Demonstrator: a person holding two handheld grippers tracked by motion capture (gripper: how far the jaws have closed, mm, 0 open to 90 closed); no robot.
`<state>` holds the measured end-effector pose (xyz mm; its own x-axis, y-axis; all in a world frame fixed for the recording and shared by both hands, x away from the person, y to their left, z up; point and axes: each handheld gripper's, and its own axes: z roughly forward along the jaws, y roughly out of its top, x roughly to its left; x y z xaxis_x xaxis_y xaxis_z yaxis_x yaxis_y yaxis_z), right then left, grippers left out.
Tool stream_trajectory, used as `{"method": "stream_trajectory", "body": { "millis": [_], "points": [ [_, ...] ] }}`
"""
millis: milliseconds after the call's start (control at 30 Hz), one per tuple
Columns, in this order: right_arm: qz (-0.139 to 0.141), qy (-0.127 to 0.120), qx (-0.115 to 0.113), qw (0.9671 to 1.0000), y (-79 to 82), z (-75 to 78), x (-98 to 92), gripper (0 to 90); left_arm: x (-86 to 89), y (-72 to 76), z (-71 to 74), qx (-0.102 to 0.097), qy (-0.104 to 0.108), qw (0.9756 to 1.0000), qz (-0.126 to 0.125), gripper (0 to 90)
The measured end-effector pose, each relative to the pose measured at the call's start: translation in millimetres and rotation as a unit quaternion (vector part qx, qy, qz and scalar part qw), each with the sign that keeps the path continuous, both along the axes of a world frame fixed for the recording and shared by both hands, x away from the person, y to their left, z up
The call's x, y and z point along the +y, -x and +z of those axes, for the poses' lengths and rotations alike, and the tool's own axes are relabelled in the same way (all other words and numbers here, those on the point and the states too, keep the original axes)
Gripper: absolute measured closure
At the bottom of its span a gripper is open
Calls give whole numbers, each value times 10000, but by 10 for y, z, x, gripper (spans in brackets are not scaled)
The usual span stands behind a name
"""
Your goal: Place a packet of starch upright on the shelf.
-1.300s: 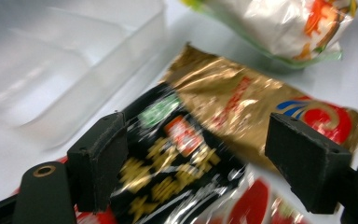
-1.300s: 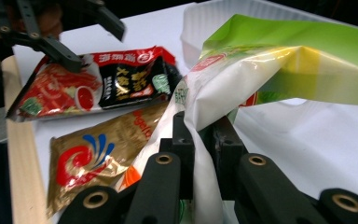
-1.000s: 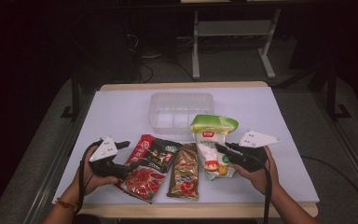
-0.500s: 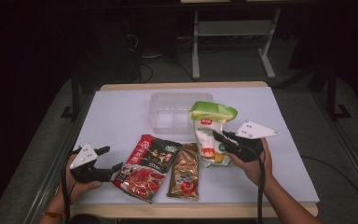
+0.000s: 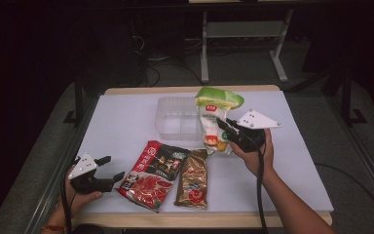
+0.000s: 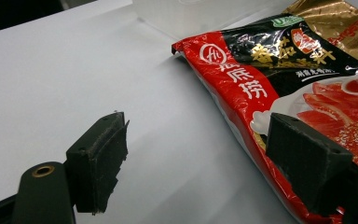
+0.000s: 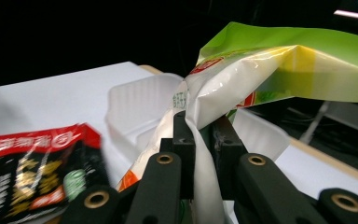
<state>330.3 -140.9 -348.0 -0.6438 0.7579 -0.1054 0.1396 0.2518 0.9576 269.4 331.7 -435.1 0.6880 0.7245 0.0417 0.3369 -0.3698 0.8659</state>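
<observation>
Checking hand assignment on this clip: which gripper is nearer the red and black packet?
Left. The left gripper sits open at the red and black packet's near edge; the right gripper is farther off, clamped on the green and white packet.

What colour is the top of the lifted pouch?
Green, above a white body; the pouch shows best in the right gripper view.

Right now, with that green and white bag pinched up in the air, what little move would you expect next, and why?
Probably carrying the green and white bag a little further over the clear plastic tray before letting go. The right gripper has its fingers clamped on the bag, which hangs lifted beside the tray, partly over its near corner. The left gripper waits open by the red packet.
</observation>
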Motion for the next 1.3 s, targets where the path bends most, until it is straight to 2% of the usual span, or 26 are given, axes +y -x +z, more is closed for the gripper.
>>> {"method": "stream_trajectory", "body": {
  "millis": [167,400,633,800,900,1233,1300],
  "points": [
    [-185,30,-96,9998,-116,19,63,824,-10,-1,-12,15,-3,10000,-47,199],
    [-490,41,-203,9986,-372,31,182,824,-16,-2,-13,24,34,9999,-102,198],
    [-681,55,-168,9975,-552,25,286,825,-21,-2,-20,47,31,9999,-158,198],
    [-890,107,-194,9958,-668,29,363,825,-18,3,-19,35,53,9998,-171,198],
    [-1054,247,-270,9938,-753,20,422,825,-20,5,-23,48,61,9998,-197,198],
    [-1343,311,-221,9902,-957,-28,528,825,-31,5,-30,63,84,9996,-262,198],
    [-1399,380,-272,9891,-993,-34,552,826,-30,5,-30,60,89,9996,-257,197]
  ]
}}
